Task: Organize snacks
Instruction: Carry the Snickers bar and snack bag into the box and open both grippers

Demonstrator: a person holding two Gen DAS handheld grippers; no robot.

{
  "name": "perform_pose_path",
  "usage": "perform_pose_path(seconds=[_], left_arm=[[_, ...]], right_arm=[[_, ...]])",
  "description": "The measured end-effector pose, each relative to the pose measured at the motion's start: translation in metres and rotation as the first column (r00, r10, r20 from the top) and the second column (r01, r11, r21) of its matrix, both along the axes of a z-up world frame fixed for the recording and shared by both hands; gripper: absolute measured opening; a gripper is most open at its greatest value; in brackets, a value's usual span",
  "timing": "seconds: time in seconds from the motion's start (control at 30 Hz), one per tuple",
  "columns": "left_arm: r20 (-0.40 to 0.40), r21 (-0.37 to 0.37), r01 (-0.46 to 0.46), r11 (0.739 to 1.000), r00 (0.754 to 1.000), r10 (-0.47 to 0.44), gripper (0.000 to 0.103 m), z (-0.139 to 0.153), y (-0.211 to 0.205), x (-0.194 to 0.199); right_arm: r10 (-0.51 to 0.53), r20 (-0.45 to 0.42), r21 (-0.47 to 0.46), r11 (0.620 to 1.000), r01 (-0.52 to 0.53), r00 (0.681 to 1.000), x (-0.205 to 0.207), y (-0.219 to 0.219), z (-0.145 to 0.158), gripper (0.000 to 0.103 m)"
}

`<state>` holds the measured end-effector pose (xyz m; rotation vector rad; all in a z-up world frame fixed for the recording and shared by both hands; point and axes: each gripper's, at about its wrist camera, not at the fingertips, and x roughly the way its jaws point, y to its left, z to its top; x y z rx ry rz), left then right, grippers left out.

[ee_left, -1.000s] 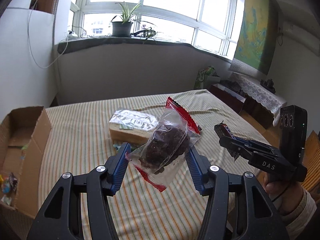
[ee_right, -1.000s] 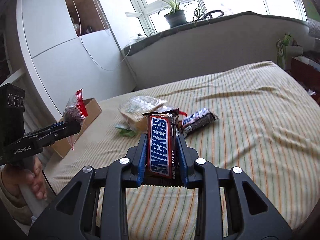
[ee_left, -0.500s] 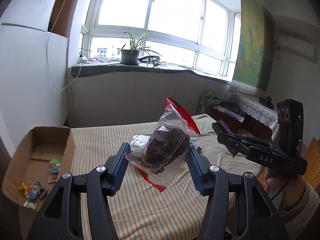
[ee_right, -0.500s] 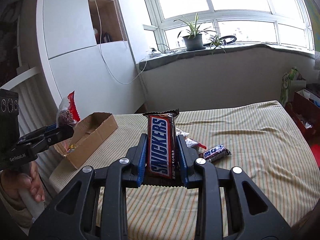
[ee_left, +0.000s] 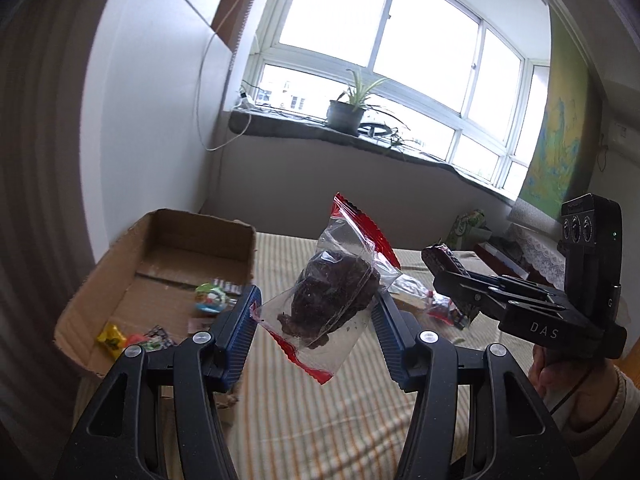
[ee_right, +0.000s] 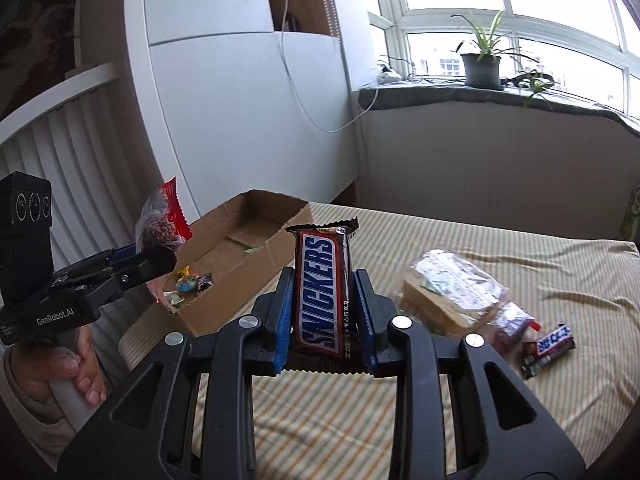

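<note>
step: carrying two snacks to the box | my left gripper (ee_left: 316,316) clamps a cake bag (ee_left: 332,296), frame centre | my right gripper (ee_right: 323,300) clamps a chocolate bar (ee_right: 323,292) | box (ee_left: 236,240) centre-left — next: over it, release

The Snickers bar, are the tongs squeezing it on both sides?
Touching. In the right wrist view, the right tongs press both blue pads against the edges of the upright Snickers bar, with no gap showing.
</note>
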<state>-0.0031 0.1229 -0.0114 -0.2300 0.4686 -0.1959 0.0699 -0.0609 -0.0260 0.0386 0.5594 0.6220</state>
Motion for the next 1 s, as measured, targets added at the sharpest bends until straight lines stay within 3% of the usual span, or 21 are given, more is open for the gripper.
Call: perform_pose_path(seconds=[0.23,0.4,0.63,0.83,0.93,1.0], left_arm=[[-0.027,-0.014,-0.124,0.992,0.992,0.124,0.055,-0.010,0.050,-0.008],[-0.024,-0.005,-0.194,0.981,0.981,0.194,0.055,-0.008,0.077,-0.010],[-0.035,0.009,-0.206,0.978,0.978,0.206,0.055,-0.014,0.092,0.006],[-0.108,-0.002,-0.202,0.979,0.974,0.200,0.056,-0.041,0.101,0.023],[-0.160,0.009,-0.207,0.978,0.966,0.206,0.065,-0.054,0.103,0.029],[-0.169,0.004,-0.223,0.975,0.961,0.221,0.070,-0.058,0.106,0.028]], right_arm=[[0.161,-0.008,-0.009,0.987,-0.161,0.987,0.011,0.083,-0.002,0.029],[0.237,0.021,-0.008,0.972,-0.237,0.971,0.011,0.120,0.004,0.029],[0.277,0.042,-0.004,0.961,-0.277,0.960,0.026,0.148,0.010,0.029],[0.299,0.011,-0.001,0.954,-0.299,0.954,0.049,0.170,-0.002,0.030],[0.305,-0.020,-0.001,0.952,-0.305,0.952,0.063,0.181,-0.014,0.031],[0.306,-0.049,-0.012,0.952,-0.307,0.951,0.071,0.186,-0.023,0.040]])
